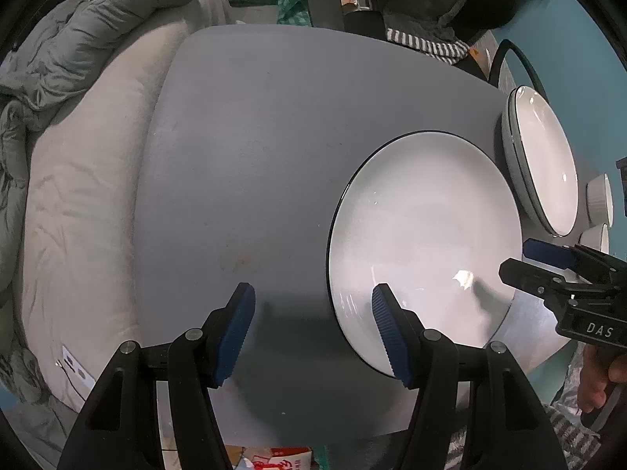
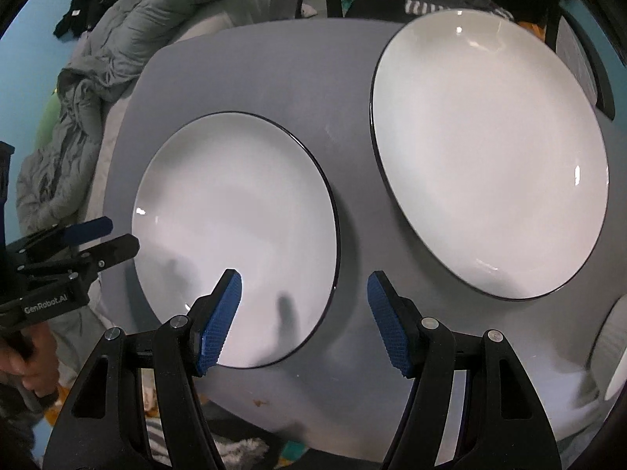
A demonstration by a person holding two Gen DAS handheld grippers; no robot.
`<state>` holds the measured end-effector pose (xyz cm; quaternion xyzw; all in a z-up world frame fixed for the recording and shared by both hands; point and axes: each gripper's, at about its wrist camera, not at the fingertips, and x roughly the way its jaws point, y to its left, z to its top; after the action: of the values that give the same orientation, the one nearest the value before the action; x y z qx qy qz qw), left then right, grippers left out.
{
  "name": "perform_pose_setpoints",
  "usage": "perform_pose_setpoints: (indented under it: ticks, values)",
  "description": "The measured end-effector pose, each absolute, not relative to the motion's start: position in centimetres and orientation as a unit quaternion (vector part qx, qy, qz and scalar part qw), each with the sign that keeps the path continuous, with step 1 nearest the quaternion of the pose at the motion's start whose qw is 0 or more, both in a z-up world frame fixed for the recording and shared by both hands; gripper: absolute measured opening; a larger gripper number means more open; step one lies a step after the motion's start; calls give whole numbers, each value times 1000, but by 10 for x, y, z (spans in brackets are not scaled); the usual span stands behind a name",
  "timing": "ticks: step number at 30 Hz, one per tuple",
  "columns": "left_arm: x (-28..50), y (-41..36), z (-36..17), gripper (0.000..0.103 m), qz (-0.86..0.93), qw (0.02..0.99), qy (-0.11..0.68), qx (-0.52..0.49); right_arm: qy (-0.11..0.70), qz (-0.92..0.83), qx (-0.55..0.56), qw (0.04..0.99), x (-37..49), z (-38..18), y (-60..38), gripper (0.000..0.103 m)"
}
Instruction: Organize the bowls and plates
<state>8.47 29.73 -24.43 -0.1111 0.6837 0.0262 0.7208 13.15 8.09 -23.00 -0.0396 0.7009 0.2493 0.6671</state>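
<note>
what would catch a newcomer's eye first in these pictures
Two big white plates with thin dark rims on the grey table: the near plate and the far plate, lying apart. An open left hand-held gripper and right hand-held gripper straddle the near plate's opposite edges.

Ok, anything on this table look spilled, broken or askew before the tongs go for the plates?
Nothing broken or askew. The near plate lies flat, and the second plate rests on another dish. The one oddity is a small brownish stain on the grey table, near its front edge. The white fleck on the near plate is probably glare.
</note>
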Motion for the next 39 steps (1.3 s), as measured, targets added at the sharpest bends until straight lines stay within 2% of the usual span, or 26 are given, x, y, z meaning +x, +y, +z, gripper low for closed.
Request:
perform_pose_setpoints:
  ticks: [13, 17, 18, 21, 23, 29, 31, 39]
  values:
    - [99, 298, -263, 63, 22, 707, 698, -111, 705, 224, -37, 671, 141, -243, 75, 67]
    - [100, 303, -268, 63, 17, 703, 700, -129, 709, 222, -40, 668, 140, -247, 76, 53]
    - [99, 305, -269, 61, 15, 701, 700, -136, 710, 221, -39, 667, 140, -247, 75, 52]
    - [97, 308, -274, 46, 17, 693, 706, -144, 708, 218, -41, 671, 139, -246, 73, 48]
    - [97, 309, -275, 43, 11, 690, 708, -152, 707, 216, -44, 672, 139, -245, 73, 48]
    - [96, 304, -271, 27, -5, 692, 709, -140, 709, 209, -54, 671, 136, -243, 74, 33]
    - [95, 303, -271, 23, -11, 690, 710, -137, 710, 209, -63, 669, 133, -243, 74, 30]
    - [93, 304, -271, 22, -19, 688, 712, -142, 713, 203, -60, 668, 137, -241, 69, 29]
